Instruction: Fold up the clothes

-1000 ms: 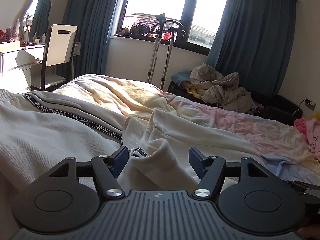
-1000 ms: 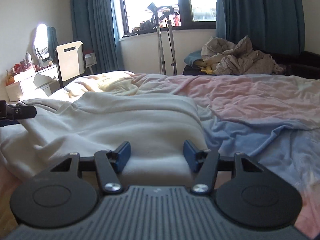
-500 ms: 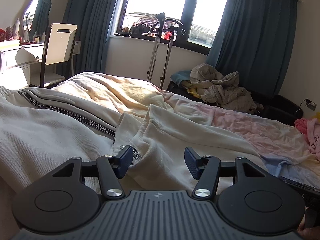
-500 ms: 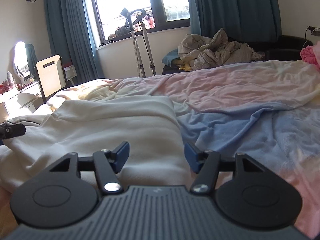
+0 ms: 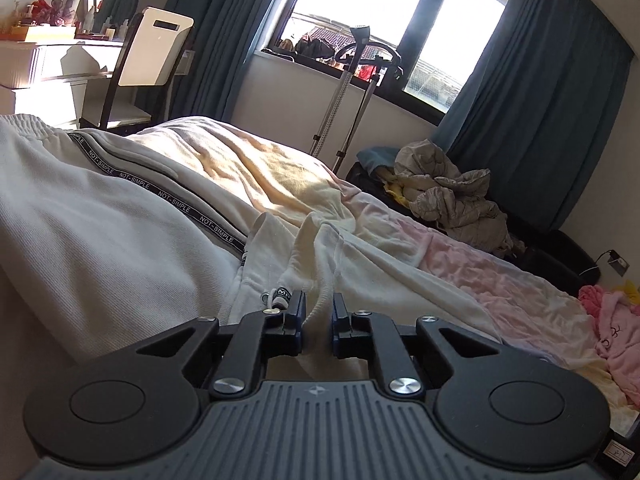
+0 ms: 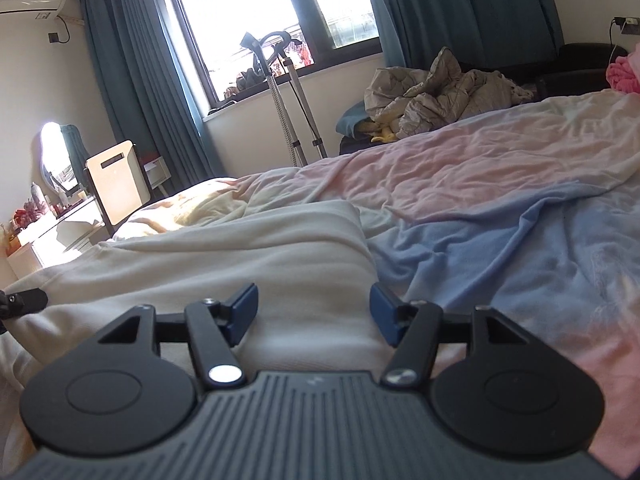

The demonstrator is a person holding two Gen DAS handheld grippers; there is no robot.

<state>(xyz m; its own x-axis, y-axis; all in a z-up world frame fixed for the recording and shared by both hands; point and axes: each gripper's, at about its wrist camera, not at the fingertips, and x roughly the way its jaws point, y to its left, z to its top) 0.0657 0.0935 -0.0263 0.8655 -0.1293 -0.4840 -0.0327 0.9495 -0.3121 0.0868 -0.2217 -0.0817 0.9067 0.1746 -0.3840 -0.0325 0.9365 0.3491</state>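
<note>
Left gripper is clamped on a fold of the cream garment on the bed. Right gripper is spread wide over it. Chair seen at 10 o'clock, laundry pile at 2.

Both cameras sit low, just above the bed, each looking forward along its own gripper's fingers across the covers toward the far window and blue curtains. The left wrist view is very near the cream garment, tilted, with the chair far left. Both views share the garment, the window, the metal stand, the chair and the rumpled heap of cloth at far right.
</note>
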